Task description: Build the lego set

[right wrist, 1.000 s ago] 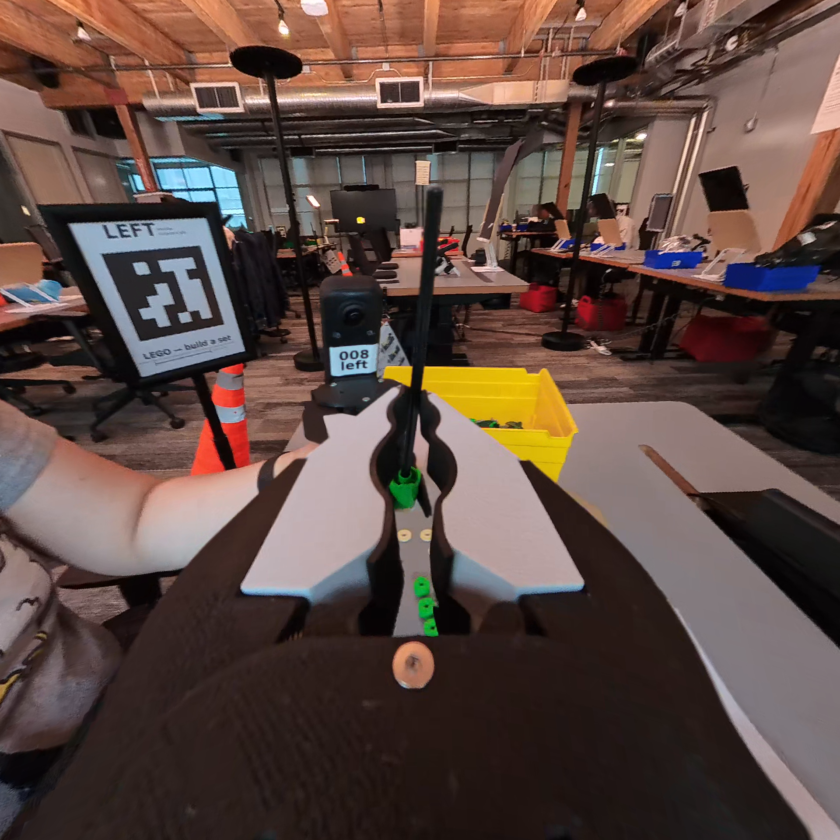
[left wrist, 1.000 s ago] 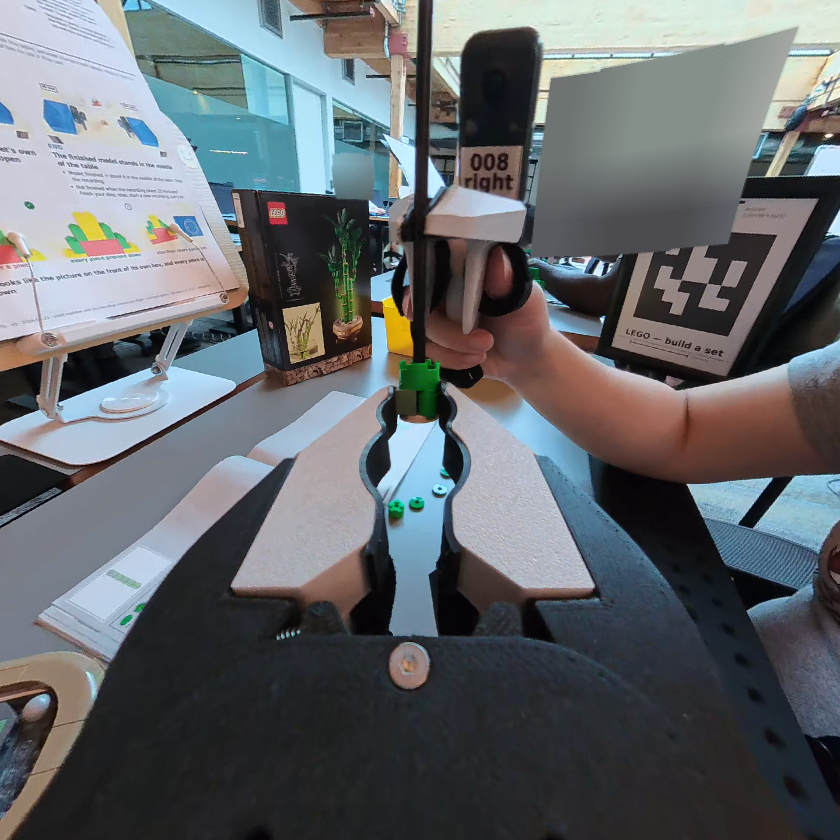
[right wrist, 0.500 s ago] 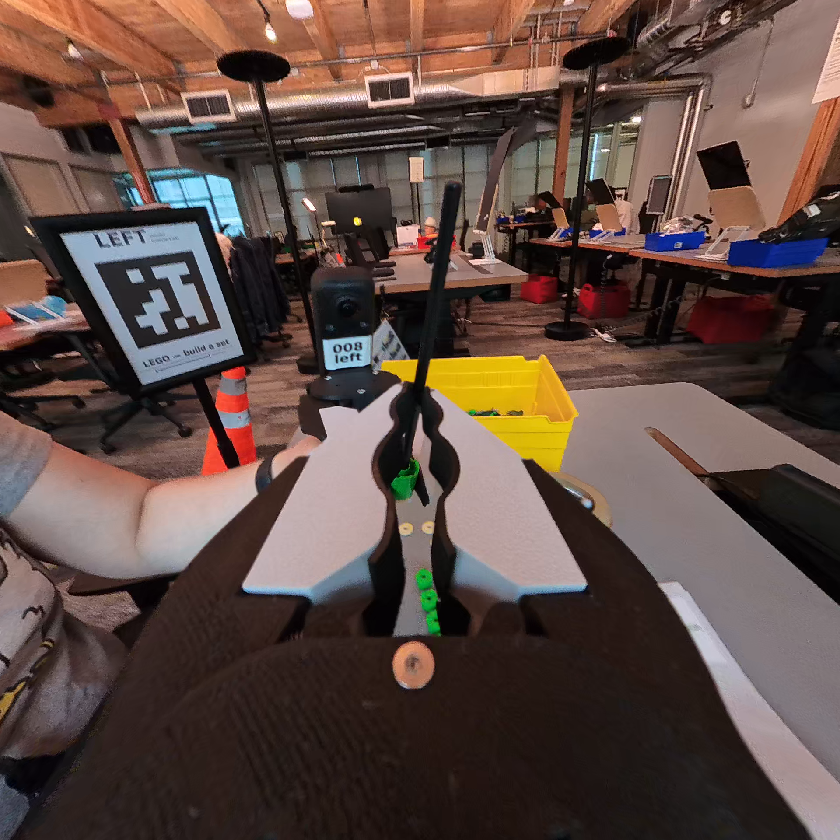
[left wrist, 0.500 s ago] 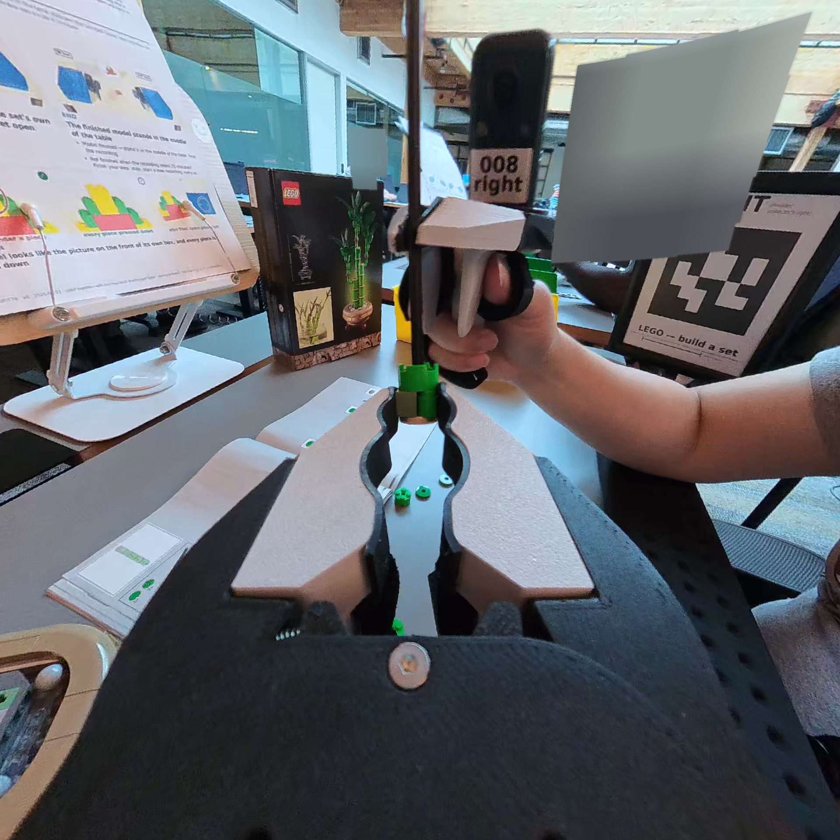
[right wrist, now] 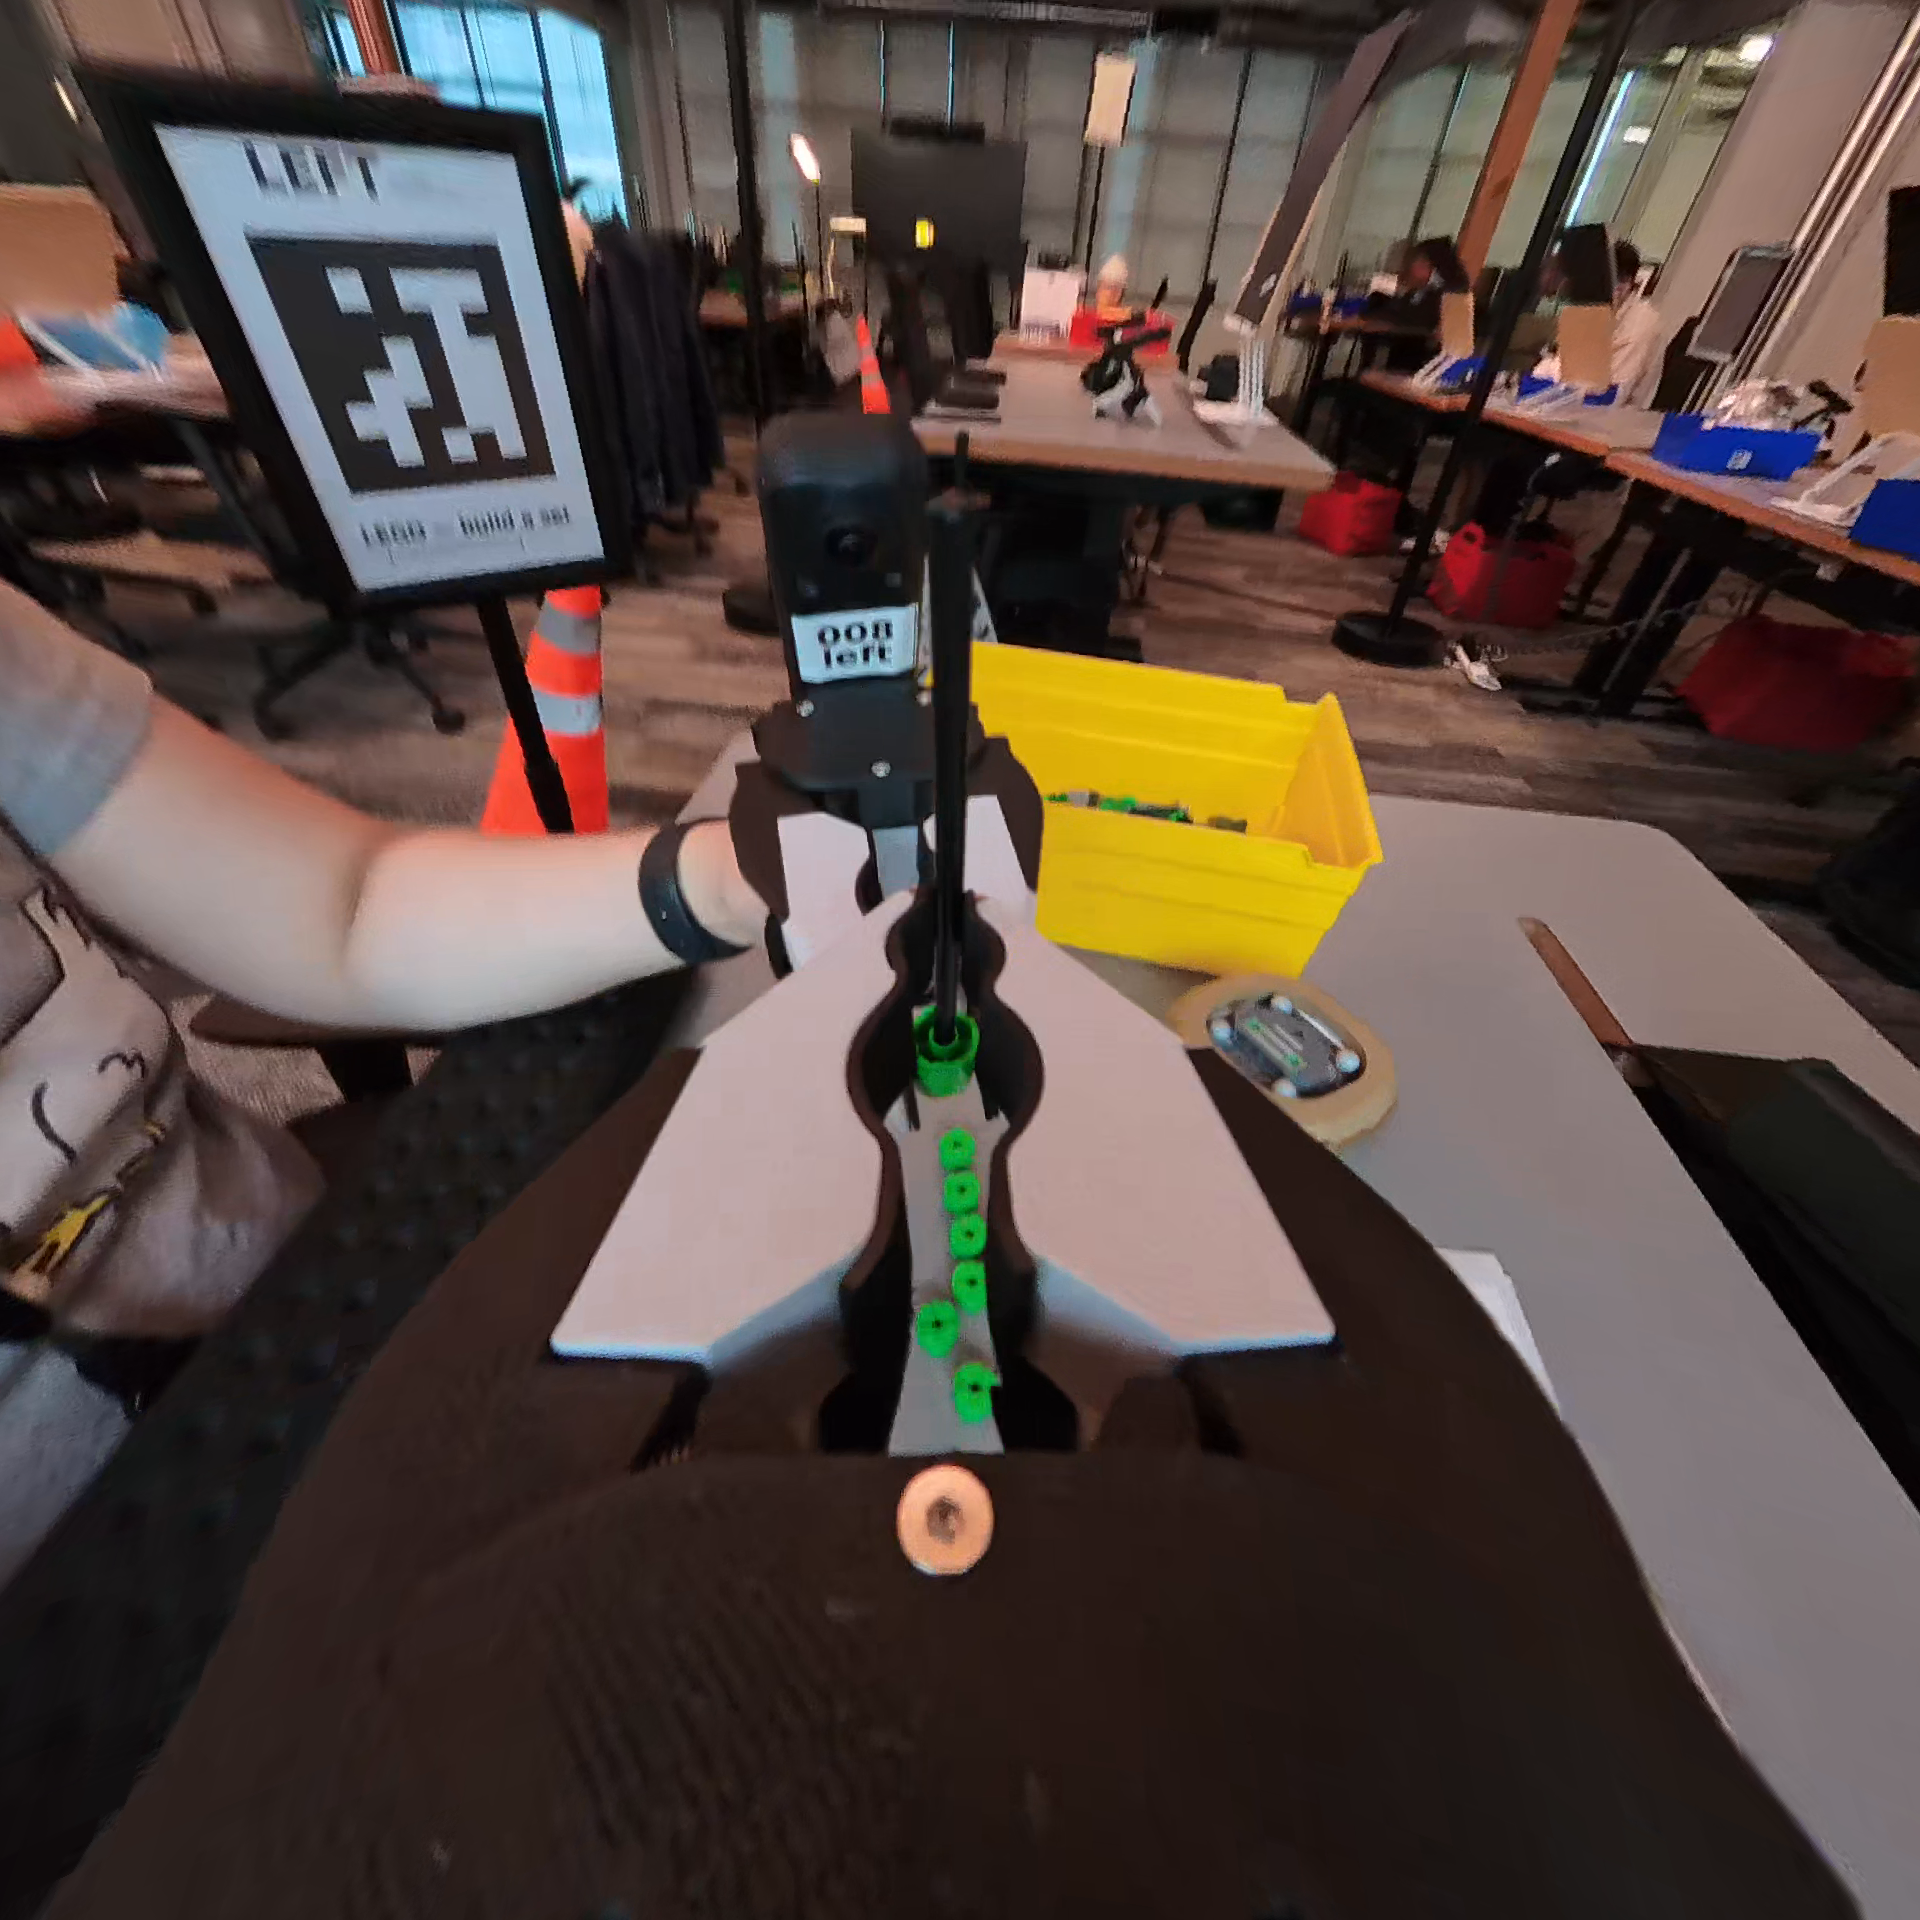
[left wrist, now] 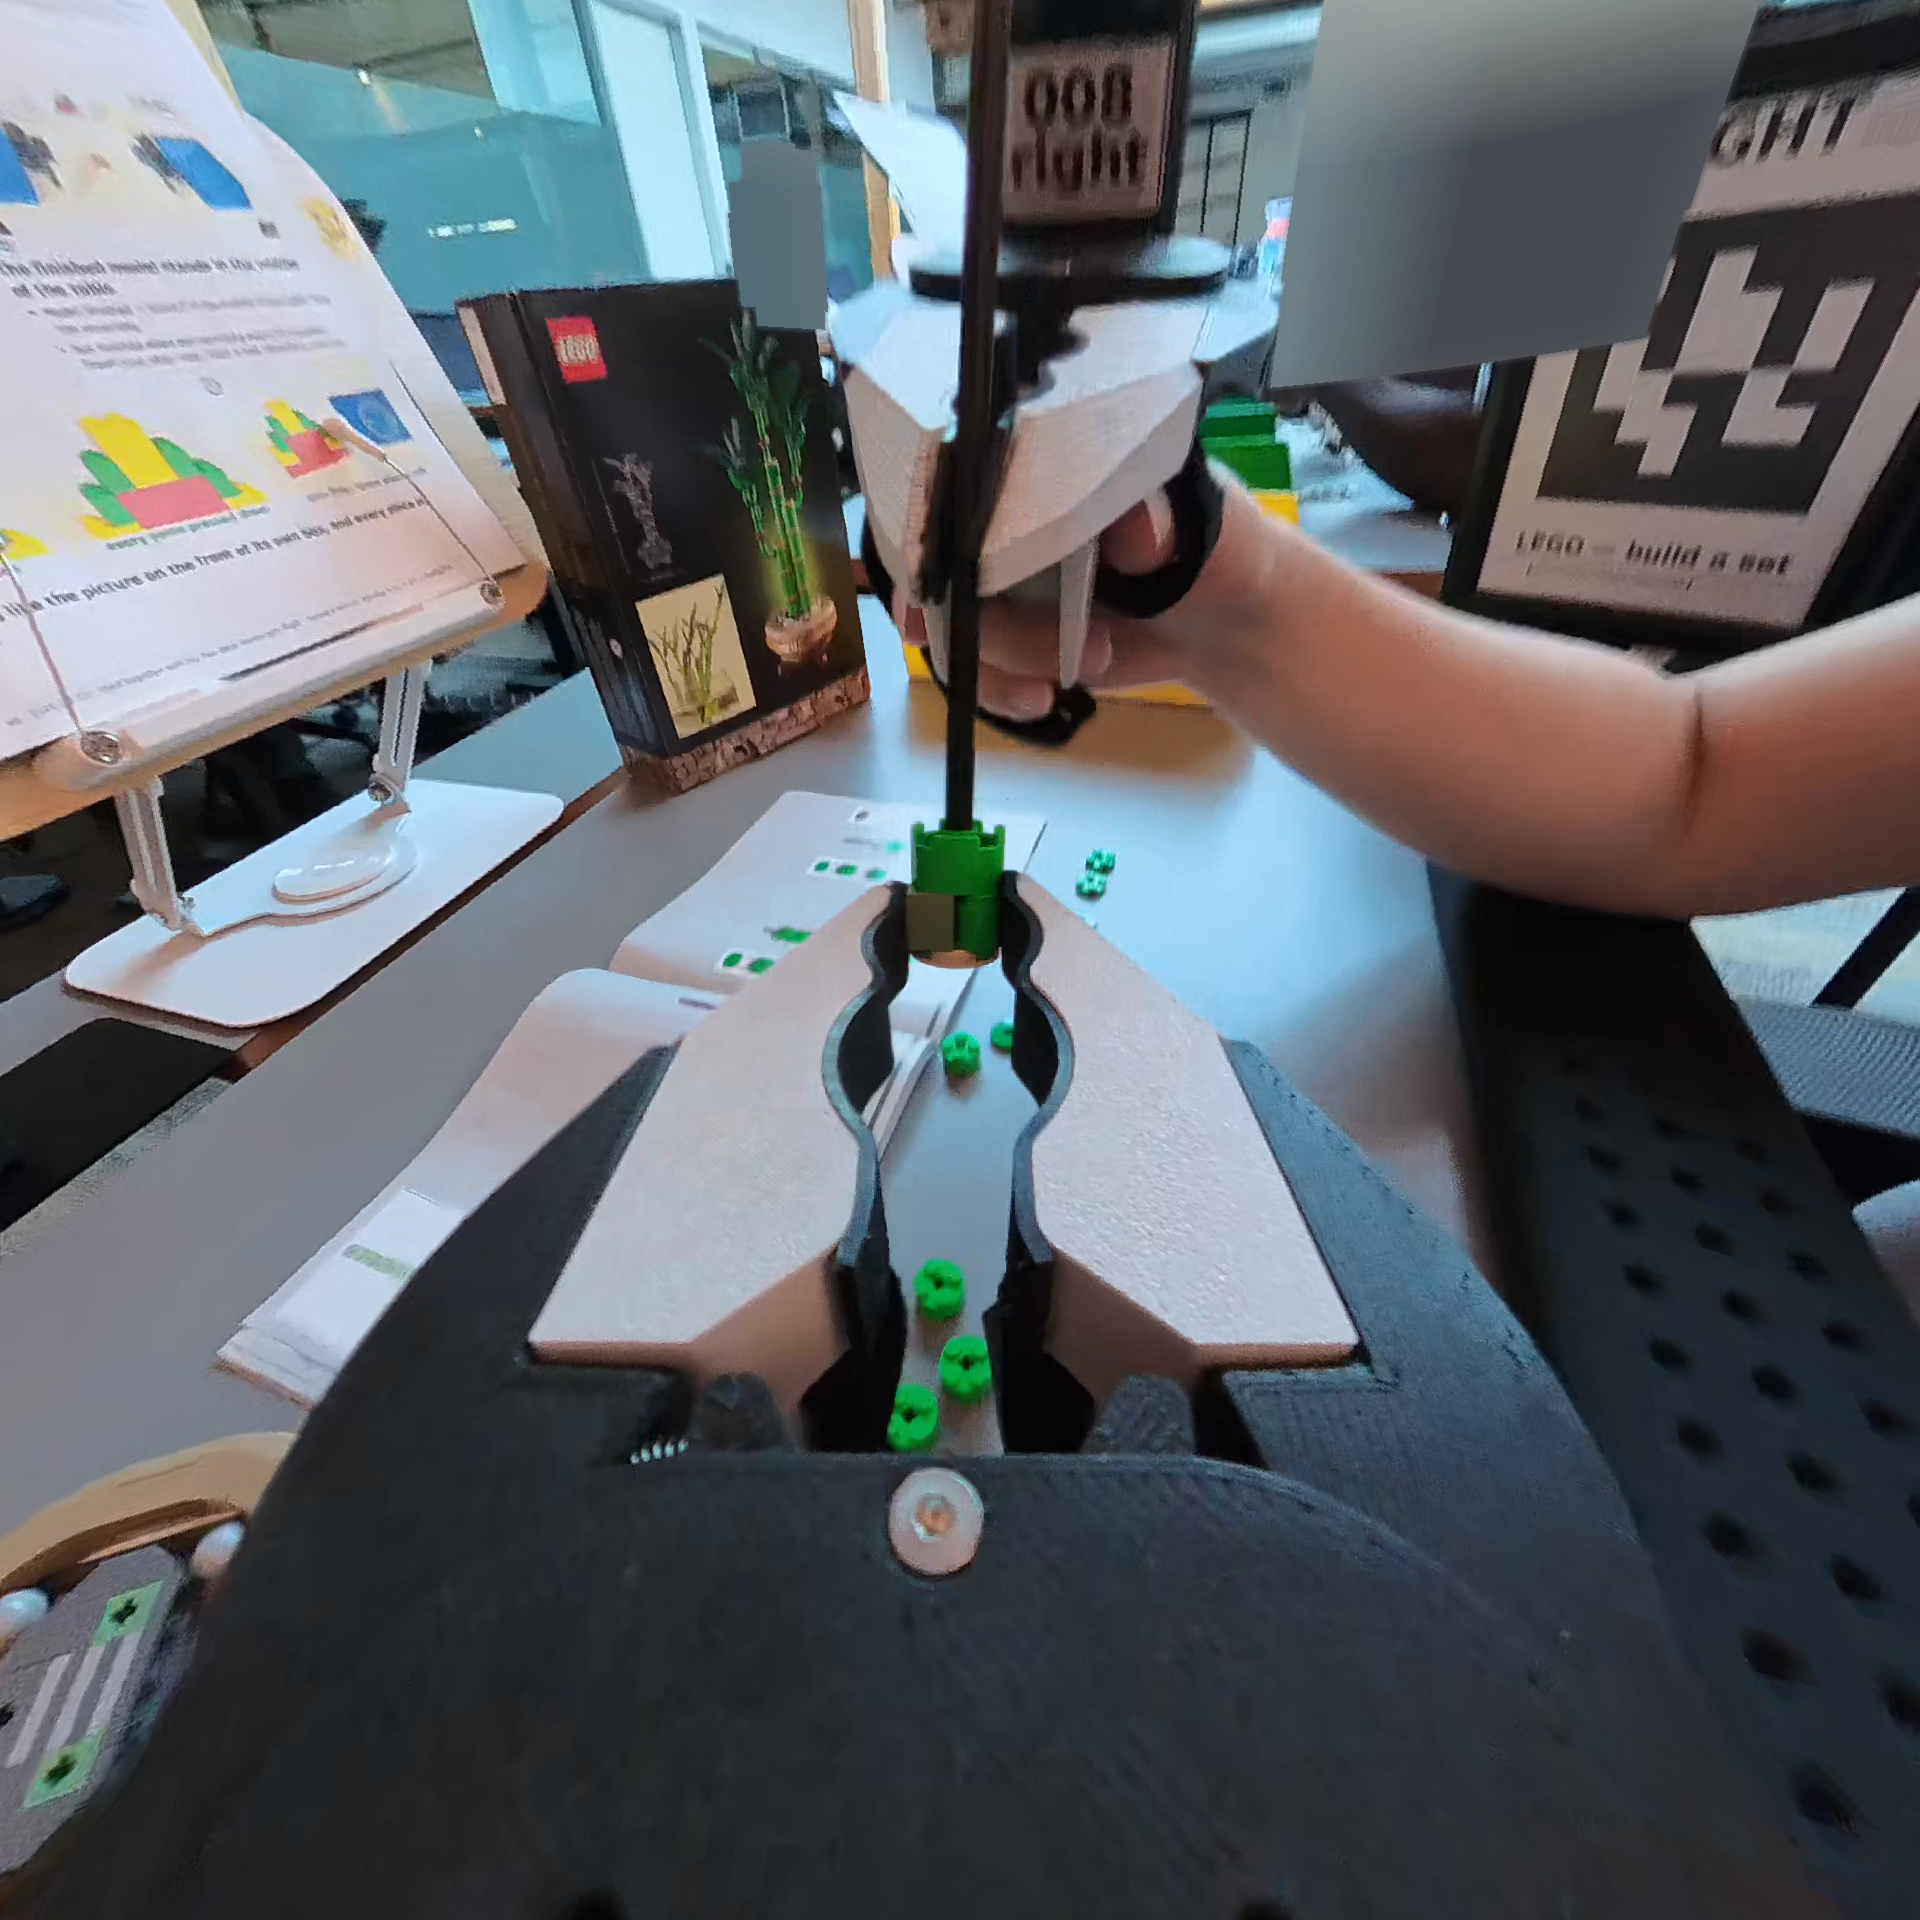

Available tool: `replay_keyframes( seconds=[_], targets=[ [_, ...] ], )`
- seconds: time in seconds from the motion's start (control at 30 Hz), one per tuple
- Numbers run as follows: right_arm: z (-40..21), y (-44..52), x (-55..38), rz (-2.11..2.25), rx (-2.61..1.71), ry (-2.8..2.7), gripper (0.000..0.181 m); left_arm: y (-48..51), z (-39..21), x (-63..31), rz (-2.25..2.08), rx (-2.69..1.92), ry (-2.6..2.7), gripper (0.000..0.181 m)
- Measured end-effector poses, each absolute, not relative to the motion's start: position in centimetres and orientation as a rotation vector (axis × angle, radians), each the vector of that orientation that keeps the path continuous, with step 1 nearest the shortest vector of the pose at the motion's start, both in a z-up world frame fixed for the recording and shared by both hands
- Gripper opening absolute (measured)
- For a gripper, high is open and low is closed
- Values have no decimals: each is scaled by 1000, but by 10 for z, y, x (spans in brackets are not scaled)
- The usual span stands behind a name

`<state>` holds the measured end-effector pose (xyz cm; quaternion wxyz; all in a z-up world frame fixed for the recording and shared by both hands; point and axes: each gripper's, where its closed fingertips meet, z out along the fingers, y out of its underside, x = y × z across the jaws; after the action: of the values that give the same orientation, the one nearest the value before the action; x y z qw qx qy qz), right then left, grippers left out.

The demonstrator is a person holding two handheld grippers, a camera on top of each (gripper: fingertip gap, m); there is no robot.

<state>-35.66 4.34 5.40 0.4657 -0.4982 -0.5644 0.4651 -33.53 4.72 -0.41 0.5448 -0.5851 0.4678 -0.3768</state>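
Left gripper (left wrist: 954, 923) fingers closed on green stacked piece (left wrist: 957, 883) at their tips, right gripper (right wrist: 943, 940) fingers clamped around upright black rod (left wrist: 971, 436) rising from it, small green studs (left wrist: 940, 1340) on the surface beneath the fingers.

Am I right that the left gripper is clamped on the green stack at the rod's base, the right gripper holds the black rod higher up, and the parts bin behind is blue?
Not quite: the parts bin is yellow, as the right wrist view shows. The rest holds: the left gripper is clamped on the green stack, and the right gripper holds the black rod higher up.
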Motion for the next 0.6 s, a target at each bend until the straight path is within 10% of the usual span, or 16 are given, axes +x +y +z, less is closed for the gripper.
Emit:
replay_keyframes(
  seconds=[0.6],
  targets=[
    [-71, -3, -311, 934, -1498, -1507, 24, -1, -125, -332, -627, -1678, 1564, 15]
  ],
)
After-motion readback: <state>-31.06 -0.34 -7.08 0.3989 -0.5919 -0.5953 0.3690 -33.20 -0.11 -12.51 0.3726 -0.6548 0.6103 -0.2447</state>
